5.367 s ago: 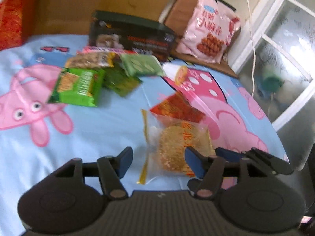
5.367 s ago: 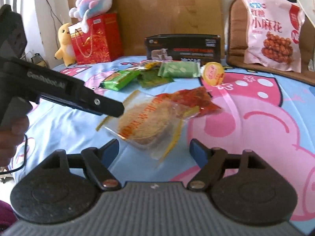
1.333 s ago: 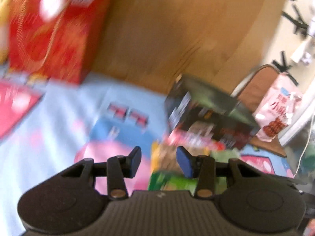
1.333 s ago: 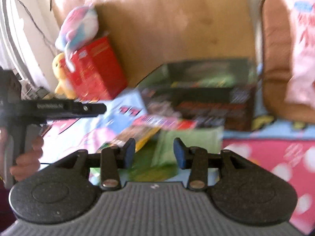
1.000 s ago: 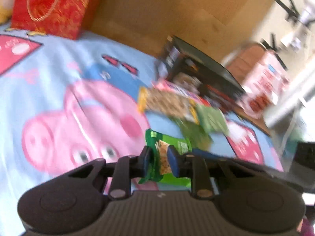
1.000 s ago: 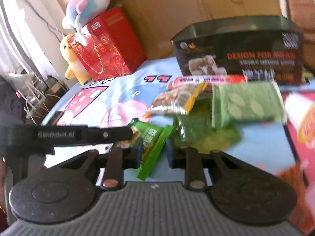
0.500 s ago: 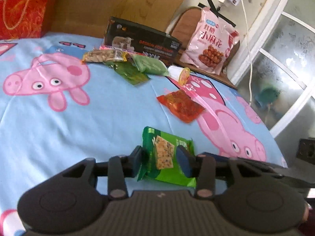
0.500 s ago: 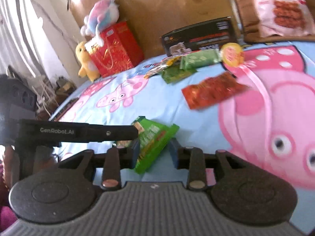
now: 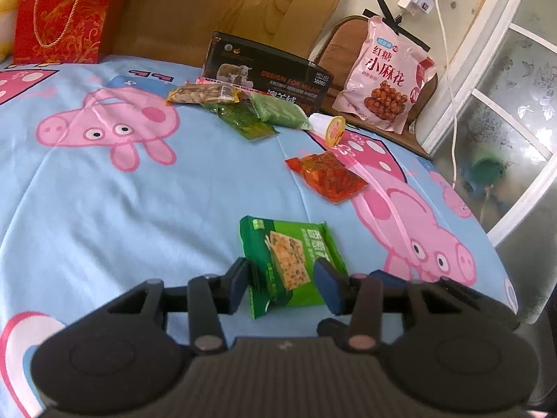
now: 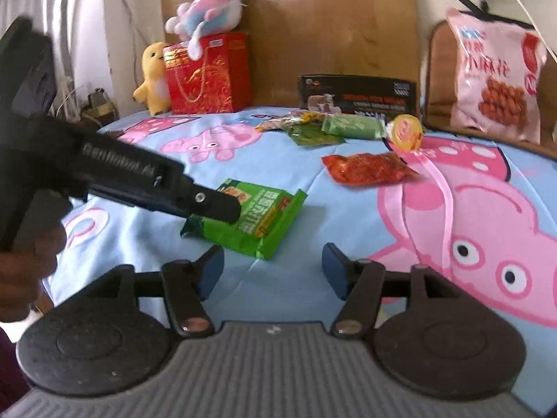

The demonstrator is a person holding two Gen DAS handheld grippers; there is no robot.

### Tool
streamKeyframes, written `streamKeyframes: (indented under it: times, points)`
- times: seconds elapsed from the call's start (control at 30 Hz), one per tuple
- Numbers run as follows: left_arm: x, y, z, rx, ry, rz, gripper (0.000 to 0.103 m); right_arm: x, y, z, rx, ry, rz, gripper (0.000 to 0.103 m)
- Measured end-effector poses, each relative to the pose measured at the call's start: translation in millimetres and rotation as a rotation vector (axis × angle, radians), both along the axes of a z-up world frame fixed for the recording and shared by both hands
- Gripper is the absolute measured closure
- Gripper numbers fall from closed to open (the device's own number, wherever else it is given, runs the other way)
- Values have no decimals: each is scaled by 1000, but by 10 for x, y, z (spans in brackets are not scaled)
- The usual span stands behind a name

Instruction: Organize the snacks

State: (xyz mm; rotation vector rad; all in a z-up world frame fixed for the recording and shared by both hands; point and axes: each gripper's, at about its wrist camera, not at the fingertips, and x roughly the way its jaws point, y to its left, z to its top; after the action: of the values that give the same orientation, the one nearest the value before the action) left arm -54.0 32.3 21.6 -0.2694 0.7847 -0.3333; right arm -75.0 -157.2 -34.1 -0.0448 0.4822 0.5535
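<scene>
Right now your left gripper (image 9: 283, 287) is spread wide around the near end of the green cracker packet (image 9: 290, 263), gripping nothing. Your right gripper (image 10: 271, 271), also spread, hovers beside that packet. It looks light, crinkly, fragile; pinch a sealed edge.

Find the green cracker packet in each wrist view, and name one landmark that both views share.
Left wrist: green cracker packet low centre, between the open left claw.
Right wrist: packet centre-left, beyond the open right claw.
Shared landmark: red snack pouch.
</scene>
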Motion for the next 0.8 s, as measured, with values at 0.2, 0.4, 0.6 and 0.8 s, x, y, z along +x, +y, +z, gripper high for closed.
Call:
streamKeyframes:
  times: [0.2,0.4,0.6,0.8]
  points:
    - [-14,-25,-5,10,-7,-1,58,-7,21,-23,-20,-16,7,31]
    - [-34,-106,1,53,-23,-19,52,-43,16,-24,-10,-20,4,31]
    - [-23,-67,-2,30,-16,-23,52,-36,56,-25,-22,-25,5,28]
    - [-26,-77,-1,27,-13,-31,51,-29,67,-23,-26,-24,2,27]
